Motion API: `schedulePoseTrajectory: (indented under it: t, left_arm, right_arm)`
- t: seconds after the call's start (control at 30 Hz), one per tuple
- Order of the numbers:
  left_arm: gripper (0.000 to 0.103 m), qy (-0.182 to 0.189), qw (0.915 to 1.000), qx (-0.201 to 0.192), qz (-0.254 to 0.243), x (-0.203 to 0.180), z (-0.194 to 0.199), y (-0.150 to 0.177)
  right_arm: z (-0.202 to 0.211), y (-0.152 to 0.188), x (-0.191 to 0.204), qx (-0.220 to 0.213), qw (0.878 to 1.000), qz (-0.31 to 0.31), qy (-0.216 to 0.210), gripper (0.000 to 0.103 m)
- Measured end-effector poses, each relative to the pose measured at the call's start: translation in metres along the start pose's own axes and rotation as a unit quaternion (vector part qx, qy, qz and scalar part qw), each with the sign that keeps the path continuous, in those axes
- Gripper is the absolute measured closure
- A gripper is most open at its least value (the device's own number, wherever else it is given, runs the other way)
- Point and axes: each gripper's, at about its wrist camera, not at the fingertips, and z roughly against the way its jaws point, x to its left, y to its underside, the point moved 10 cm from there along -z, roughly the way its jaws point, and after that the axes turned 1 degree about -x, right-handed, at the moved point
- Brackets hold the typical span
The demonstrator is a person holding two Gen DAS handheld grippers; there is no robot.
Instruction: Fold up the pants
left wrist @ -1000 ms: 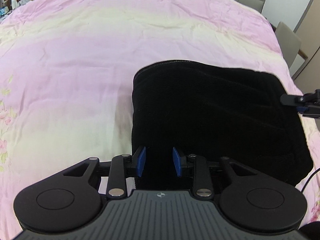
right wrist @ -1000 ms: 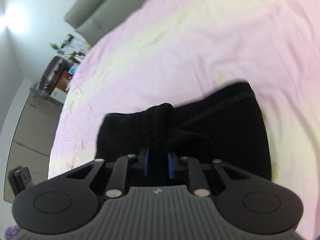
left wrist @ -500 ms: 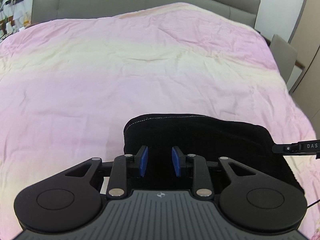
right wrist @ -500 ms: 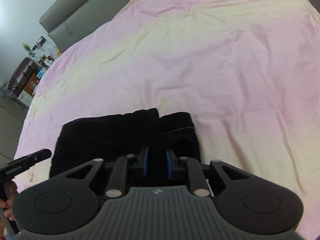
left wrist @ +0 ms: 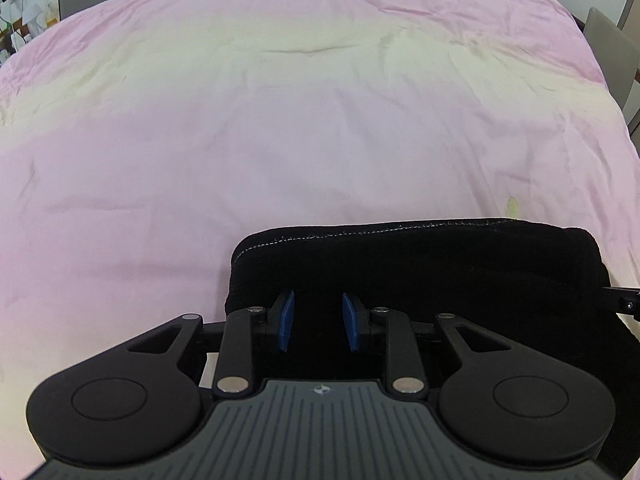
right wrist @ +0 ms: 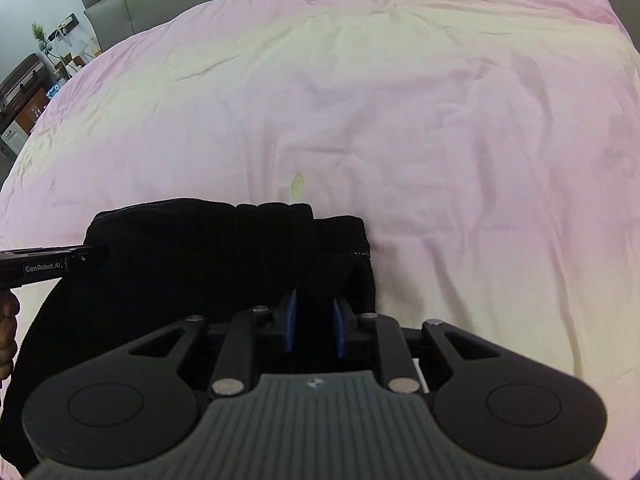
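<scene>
Pants: black pants (left wrist: 460,280), folded into a thick bundle, lie on the bed.
Bed: pink and pale yellow cover (left wrist: 280,120), grey headboard (right wrist: 120,4) behind.
Left gripper (left wrist: 318,322): jaws apart, black cloth between them; I cannot tell if they pinch it.
Right gripper (right wrist: 314,328): jaws have just opened a little, cloth between them; grip unclear.

Black pants (left wrist: 460,280): matt ribbed knit cloth, pale stitched hem. Bedspread (left wrist: 280,128): smooth pink-cream cloth, faintly sheened, creased. Left gripper (left wrist: 316,322): matt black plastic, blue rubbery pads, shiny metal pins. Headboard (right wrist: 120,0): grey upholstery.
</scene>
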Motion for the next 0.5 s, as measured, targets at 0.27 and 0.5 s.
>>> schedulePoseTrajectory:
  t: [0.27,0.5]
  left_arm:
    - [0.073,-0.010,0.9943,-0.069,-0.081,-0.018,0.081,0.028]
    - [0.073,0.023,0.9891,-0.089,-0.115,-0.043,0.130,0.088]
  right_arm:
    - [0.074,0.013,0.023,-0.060,0.995,0.080,0.021,0.070]
    - [0.118,0.062,0.055,-0.104,0.983,0.151,0.013,0.071]
